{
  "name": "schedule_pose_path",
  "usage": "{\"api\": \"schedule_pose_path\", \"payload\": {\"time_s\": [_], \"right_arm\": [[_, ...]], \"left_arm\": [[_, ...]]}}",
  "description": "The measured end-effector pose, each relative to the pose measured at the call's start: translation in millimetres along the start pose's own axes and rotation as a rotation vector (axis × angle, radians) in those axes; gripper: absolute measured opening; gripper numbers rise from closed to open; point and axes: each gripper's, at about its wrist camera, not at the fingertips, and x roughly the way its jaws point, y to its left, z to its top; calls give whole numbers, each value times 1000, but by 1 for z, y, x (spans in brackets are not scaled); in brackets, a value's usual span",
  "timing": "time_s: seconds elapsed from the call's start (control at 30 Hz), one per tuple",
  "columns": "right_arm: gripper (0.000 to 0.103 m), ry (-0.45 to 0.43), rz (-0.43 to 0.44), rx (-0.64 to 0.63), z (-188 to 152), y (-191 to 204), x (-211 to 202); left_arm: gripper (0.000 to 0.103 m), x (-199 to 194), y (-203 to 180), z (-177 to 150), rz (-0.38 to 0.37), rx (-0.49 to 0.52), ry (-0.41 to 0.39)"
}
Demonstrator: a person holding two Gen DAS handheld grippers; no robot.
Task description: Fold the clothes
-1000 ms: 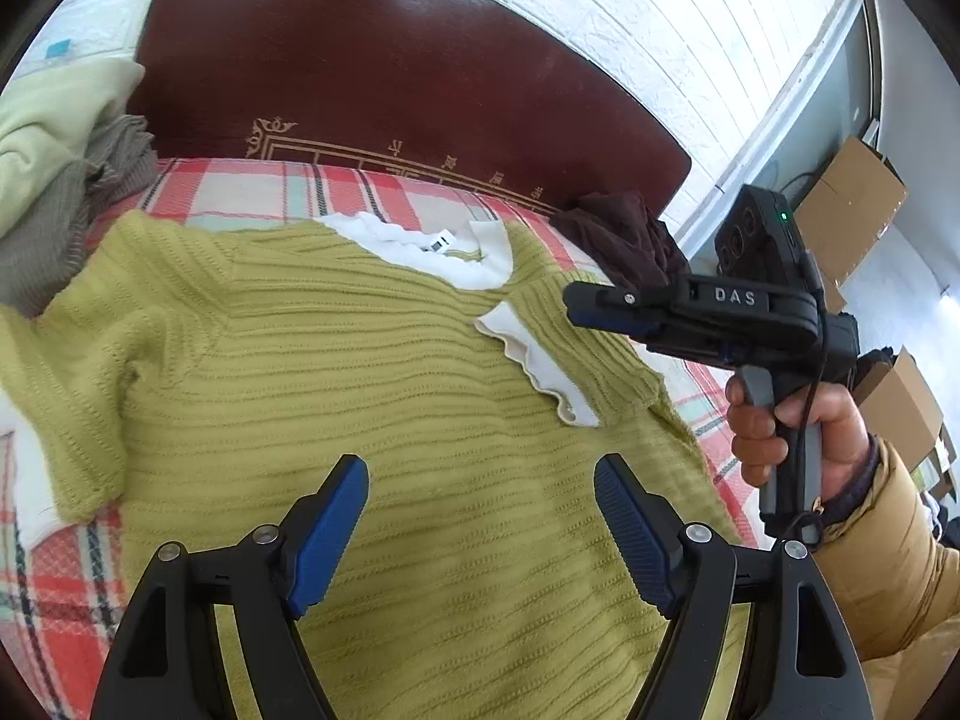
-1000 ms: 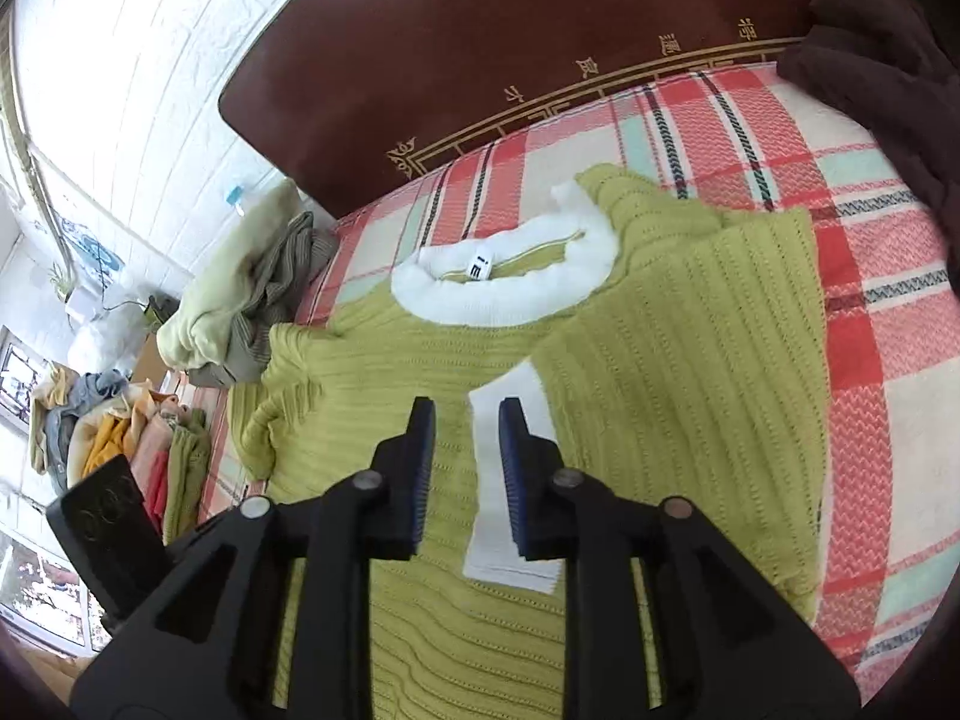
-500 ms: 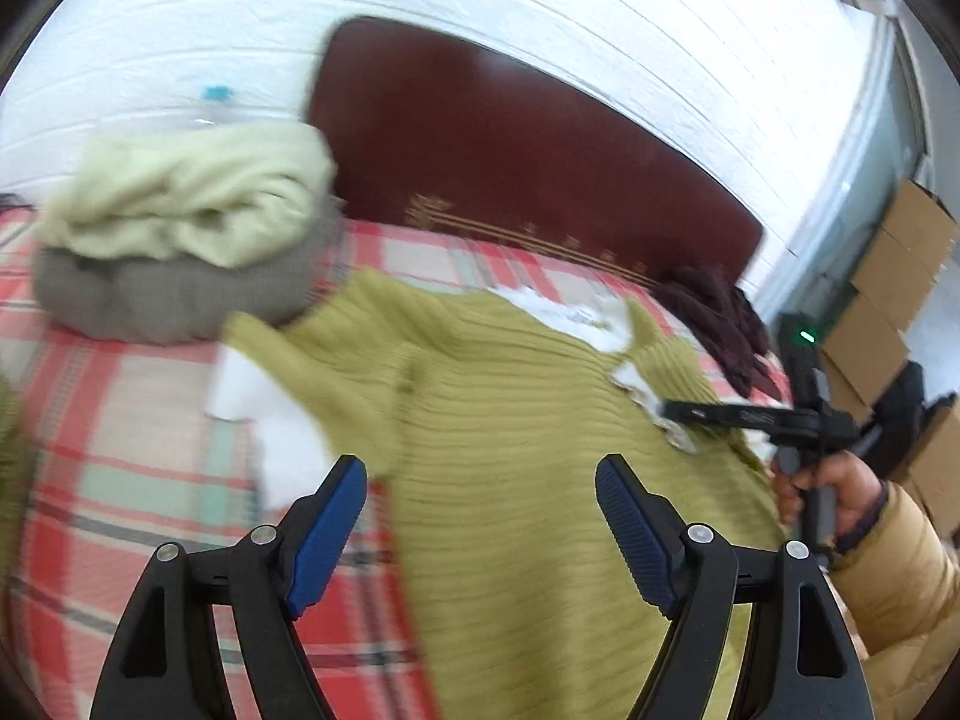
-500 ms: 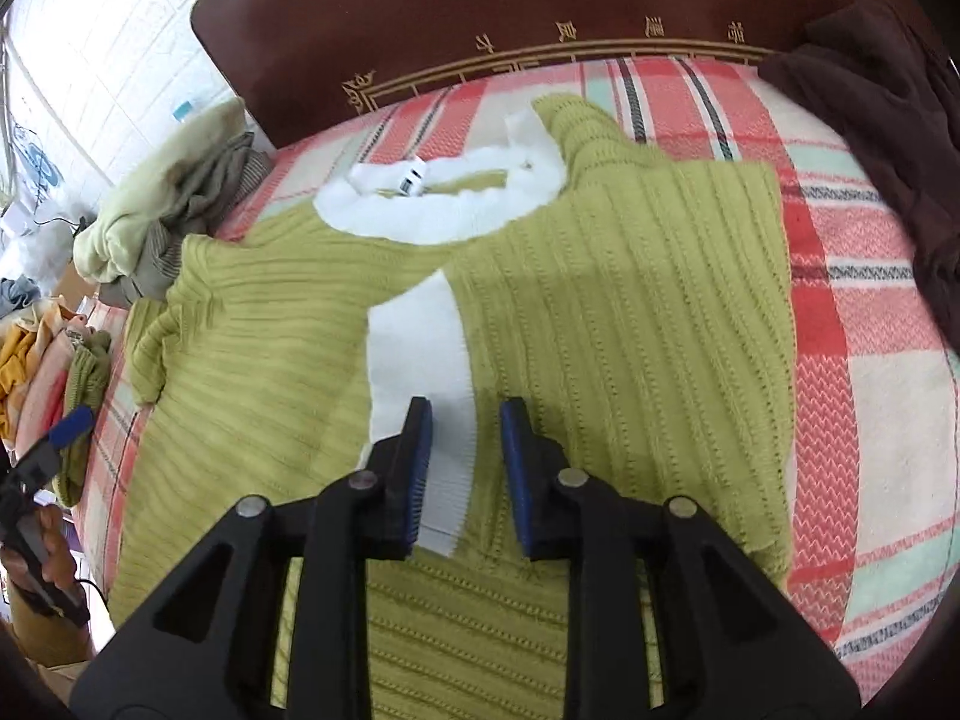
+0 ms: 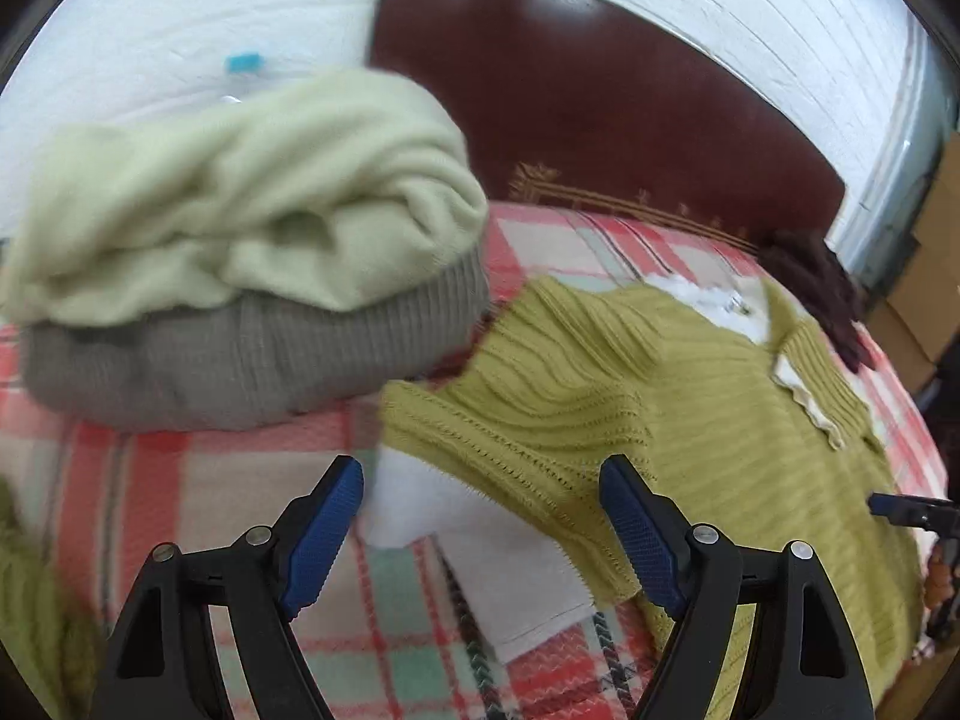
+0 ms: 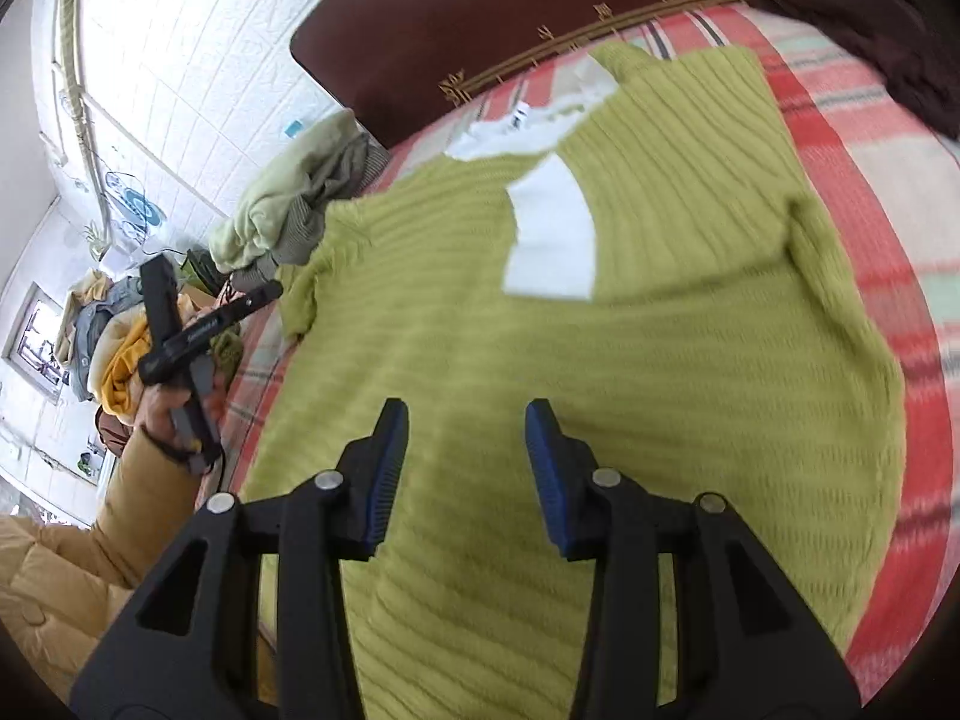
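An olive-green ribbed sweater (image 6: 600, 324) with a white collar and a white cuff lies flat on the plaid bed. Its right sleeve is folded across the chest, white cuff (image 6: 552, 240) up. In the left wrist view the sweater's (image 5: 690, 420) other sleeve lies spread, its white cuff (image 5: 480, 540) between the fingers. My left gripper (image 5: 480, 534) is open just above that cuff and holds nothing. My right gripper (image 6: 465, 474) is open over the sweater's lower body and holds nothing. The left gripper (image 6: 204, 324) also shows at the left of the right wrist view.
A pile of folded pale-green and grey knitwear (image 5: 240, 276) sits at the head of the bed beside the sleeve. A dark brown garment (image 5: 822, 294) lies at the far right. The wooden headboard (image 5: 600, 120) and white brick wall stand behind. More clothes (image 6: 114, 360) are heaped beyond the bed's left edge.
My left gripper has swung left from the sweater's body to the left sleeve cuff. My right gripper has pulled back from the folded cuff towards the hem, and its jaws have opened.
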Motion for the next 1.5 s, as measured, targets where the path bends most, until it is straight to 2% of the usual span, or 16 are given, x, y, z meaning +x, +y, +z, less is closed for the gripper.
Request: {"api": "schedule_pose_path", "payload": {"time_s": [0.1,0.13,0.17,0.23,0.33,0.43,0.63,0.83,0.9,0.97,1.0,1.1,1.17,1.33,1.4,1.5], "right_arm": [[43,-7,12,34,-6,-6,-4],[43,-9,16,38,-6,-6,-4],[43,-11,19,41,-6,-7,-4],[43,-12,23,37,-6,-6,-2],[43,-15,37,35,-3,-5,1],[43,-14,48,41,-3,-8,3],[43,-28,70,59,-5,-16,1],[43,-35,85,66,-7,-19,-1],[43,-37,85,66,-7,-19,-2],[43,-37,83,67,-7,-18,-3],[43,-36,81,65,-7,-17,-4],[43,-30,74,48,-5,-14,-4],[43,-27,70,36,-2,-11,-4],[44,-19,64,-30,21,5,10],[70,-17,62,-66,34,16,18],[71,-8,54,-142,58,38,39]], "left_arm": [[80,14,6,-2,-50,-2,65],[73,12,4,-3,-65,10,63],[46,9,3,-3,-99,12,67],[21,4,0,-3,-148,9,74],[13,-4,-9,0,-142,14,89],[12,-21,-19,14,-185,10,79],[12,-42,-68,67,-169,126,86],[13,4,-147,96,-181,267,196],[28,27,-162,92,-221,259,241],[59,43,-172,84,-244,241,259],[62,47,-176,79,-253,234,258],[65,40,-176,64,-269,224,208],[73,24,-167,55,-257,209,152],[80,-6,-129,36,-119,179,79],[80,-4,-115,26,-74,160,104],[81,12,-103,11,11,168,149]]}}
